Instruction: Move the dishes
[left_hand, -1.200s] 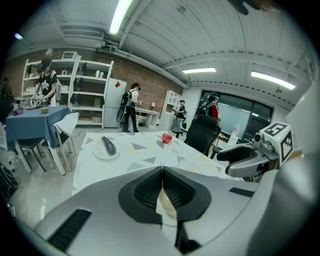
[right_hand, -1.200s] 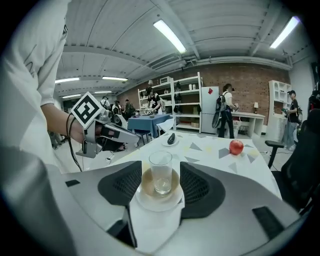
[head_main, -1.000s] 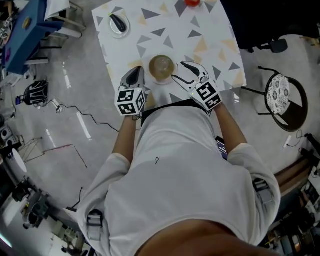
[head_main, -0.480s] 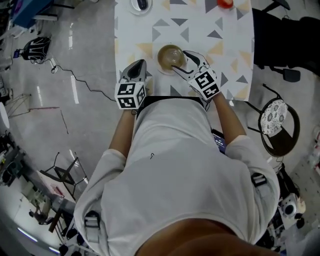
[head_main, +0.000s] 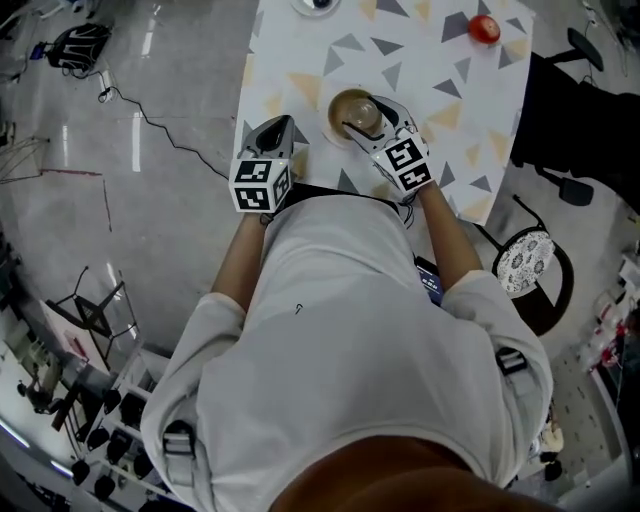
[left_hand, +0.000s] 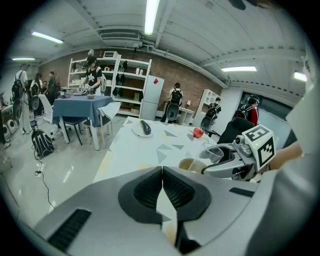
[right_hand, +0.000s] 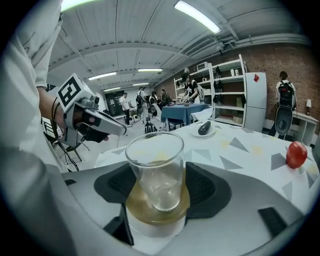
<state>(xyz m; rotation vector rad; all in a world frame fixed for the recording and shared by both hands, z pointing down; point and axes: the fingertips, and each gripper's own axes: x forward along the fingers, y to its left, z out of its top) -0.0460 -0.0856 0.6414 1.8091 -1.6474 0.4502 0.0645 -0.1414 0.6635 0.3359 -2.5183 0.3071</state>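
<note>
A brown-glazed saucer with a clear glass standing in it sits near the front edge of the triangle-patterned table. My right gripper has just been opening. Its pads flank the saucer and glass without a clear squeeze. From above, the right gripper reaches over the saucer. My left gripper is shut on nothing, its pads meeting. It hovers at the table's near-left edge, left of the saucer. The left gripper view also shows the glass inside the right gripper.
A red fruit lies at the far right of the table. A white plate with a dark object sits at the far end. A black chair and a patterned stool stand right of the table. People stand by shelves behind.
My right gripper has moved from beside the saucer to around it, with its jaws wider apart. The left gripper has shifted slightly along the table's near edge, still shut.
</note>
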